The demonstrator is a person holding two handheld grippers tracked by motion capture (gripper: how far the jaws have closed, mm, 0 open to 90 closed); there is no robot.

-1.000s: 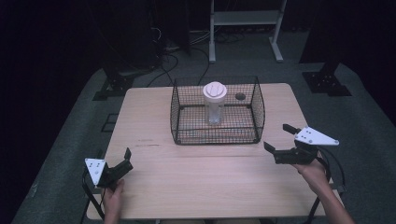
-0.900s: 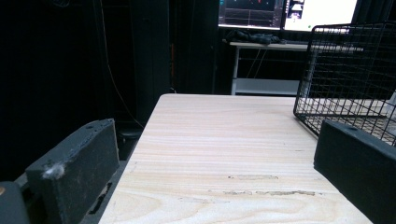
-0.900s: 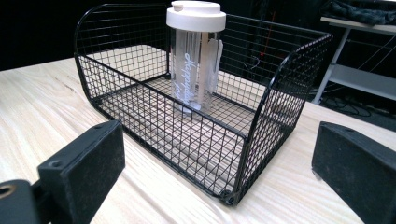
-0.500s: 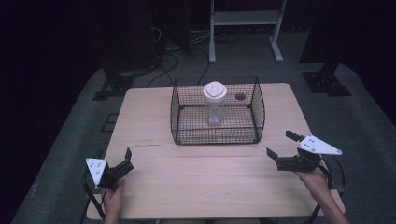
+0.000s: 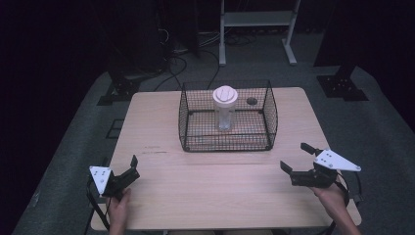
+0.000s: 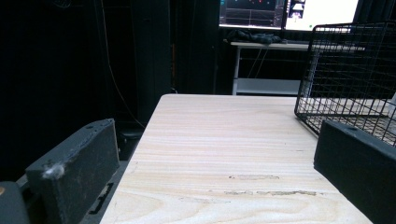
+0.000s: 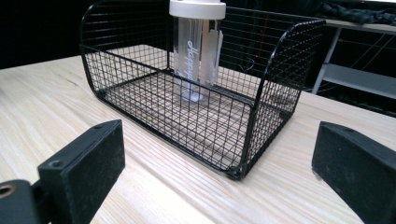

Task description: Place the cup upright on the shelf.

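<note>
A clear tumbler (image 5: pixel 225 110) with a white lid (image 5: pixel 225 93) stands upright inside a black wire basket (image 5: pixel 193 125), toward the basket's far side, at twelve o'clock on the wooden counter (image 5: pixel 210 181). In the right gripper view the tumbler (image 7: pixel 196 51) shows through the mesh, with lettering running down its side.

The left gripper (image 5: pixel 128 172) sits at about seven o'clock near the counter's front-left corner, its fingers (image 6: pixel 79 172) spread wide on nothing. The right gripper (image 5: pixel 297 160) is at about four o'clock, aimed at the basket (image 7: pixel 196 116), its fingers (image 7: pixel 88 163) also wide apart and empty. Both are well apart from the basket.

The tumbler looks like thin, rigid plastic: probably light, smooth and somewhat slippery, and tall enough to tip if nudged. The basket's open top invites a reach from above; gripping the body just under the lid seems safest, since the lid's rim would stop a slide.
</note>
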